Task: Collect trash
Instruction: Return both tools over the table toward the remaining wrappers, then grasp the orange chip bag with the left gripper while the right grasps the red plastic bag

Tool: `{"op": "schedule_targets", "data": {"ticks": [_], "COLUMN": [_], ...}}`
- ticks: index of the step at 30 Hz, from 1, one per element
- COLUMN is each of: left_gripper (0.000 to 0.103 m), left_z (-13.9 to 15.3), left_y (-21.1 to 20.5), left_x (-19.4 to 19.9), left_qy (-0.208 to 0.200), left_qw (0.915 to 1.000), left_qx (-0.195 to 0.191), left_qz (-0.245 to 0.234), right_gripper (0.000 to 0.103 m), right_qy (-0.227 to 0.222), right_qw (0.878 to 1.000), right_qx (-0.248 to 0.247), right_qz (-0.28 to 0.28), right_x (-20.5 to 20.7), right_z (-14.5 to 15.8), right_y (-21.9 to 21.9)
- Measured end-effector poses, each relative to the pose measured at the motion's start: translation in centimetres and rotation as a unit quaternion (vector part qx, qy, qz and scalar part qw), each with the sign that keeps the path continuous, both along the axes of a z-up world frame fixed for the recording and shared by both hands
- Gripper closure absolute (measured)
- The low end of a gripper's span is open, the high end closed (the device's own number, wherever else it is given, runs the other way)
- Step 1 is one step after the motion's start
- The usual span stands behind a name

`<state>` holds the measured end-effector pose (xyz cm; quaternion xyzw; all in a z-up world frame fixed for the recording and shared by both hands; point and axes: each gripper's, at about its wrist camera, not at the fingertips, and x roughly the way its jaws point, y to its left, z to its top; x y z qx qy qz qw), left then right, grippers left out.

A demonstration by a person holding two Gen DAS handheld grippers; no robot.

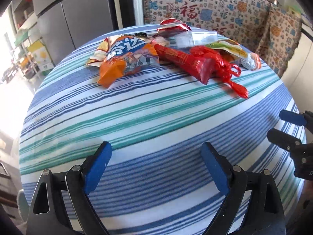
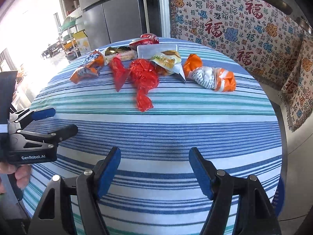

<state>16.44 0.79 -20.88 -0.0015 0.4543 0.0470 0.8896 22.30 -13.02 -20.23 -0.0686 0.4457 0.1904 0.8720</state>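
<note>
A pile of trash lies at the far side of a striped tablecloth [image 1: 137, 117]: an orange snack bag [image 1: 125, 60], a red wrapper [image 1: 182, 60], a crumpled red plastic bag [image 1: 225, 66], a clear plastic box [image 1: 195, 38]. The right wrist view shows the red plastic bag [image 2: 143, 78], the orange snack bag [image 2: 88, 68] and a crumpled orange-white wrapper [image 2: 213, 78]. My left gripper [image 1: 156, 156] is open and empty above the near cloth; it shows in the right wrist view [image 2: 62, 122]. My right gripper [image 2: 154, 166] is open and empty; it shows in the left wrist view [image 1: 281, 125].
A patterned throw [image 2: 244, 29] covers seating behind the table on the right. A grey fridge [image 1: 78, 15] and shelves [image 1: 29, 54] stand at the back left. The table edge [image 2: 281, 137] drops off on the right.
</note>
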Motion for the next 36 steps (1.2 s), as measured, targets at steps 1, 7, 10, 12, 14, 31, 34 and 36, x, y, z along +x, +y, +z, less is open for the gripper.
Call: {"op": "schedule_targets", "data": {"ticks": [1, 7, 10, 12, 14, 31, 34, 36], "left_gripper": [0.009, 0.000, 0.000, 0.000, 0.000, 0.000, 0.000, 0.000], "left_z": [-0.1, -0.5, -0.5, -0.4, -0.4, -0.4, -0.3, -0.3], "left_y": [0.2, 2.0, 2.4, 2.3, 2.3, 2.1, 2.1, 2.1], "left_x": [0.4, 2.5, 3.0, 3.2, 3.2, 3.5, 3.5, 3.5], "left_qy": [-0.001, -0.003, -0.003, -0.003, -0.003, -0.002, -0.002, -0.002], "left_qw": [1.0000, 0.9999, 0.9999, 1.0000, 1.0000, 1.0000, 1.0000, 1.0000], "left_qx": [0.003, -0.007, -0.007, -0.006, -0.005, -0.006, -0.006, -0.006], "left_qz": [-0.002, -0.008, -0.007, -0.006, -0.006, -0.004, -0.004, -0.004], "right_gripper": [0.029, 0.024, 0.021, 0.020, 0.018, 0.015, 0.015, 0.014], "right_qy": [0.004, -0.022, -0.025, -0.024, -0.023, -0.022, -0.021, -0.022], "right_qw": [1.000, 0.999, 0.999, 0.999, 0.999, 0.999, 0.999, 0.999], "right_qx": [-0.003, -0.028, -0.028, -0.028, -0.029, -0.029, -0.029, -0.030], "right_qz": [0.001, -0.002, -0.006, -0.010, -0.012, -0.013, -0.013, -0.013], "right_x": [0.2, 1.0, 1.9, 2.6, 3.0, 3.4, 3.5, 3.5], "right_z": [-0.3, -1.0, -1.0, -1.0, -1.1, -1.2, -1.2, -1.2], "right_y": [0.5, 2.6, 3.0, 3.3, 3.6, 3.9, 4.0, 4.0]}}
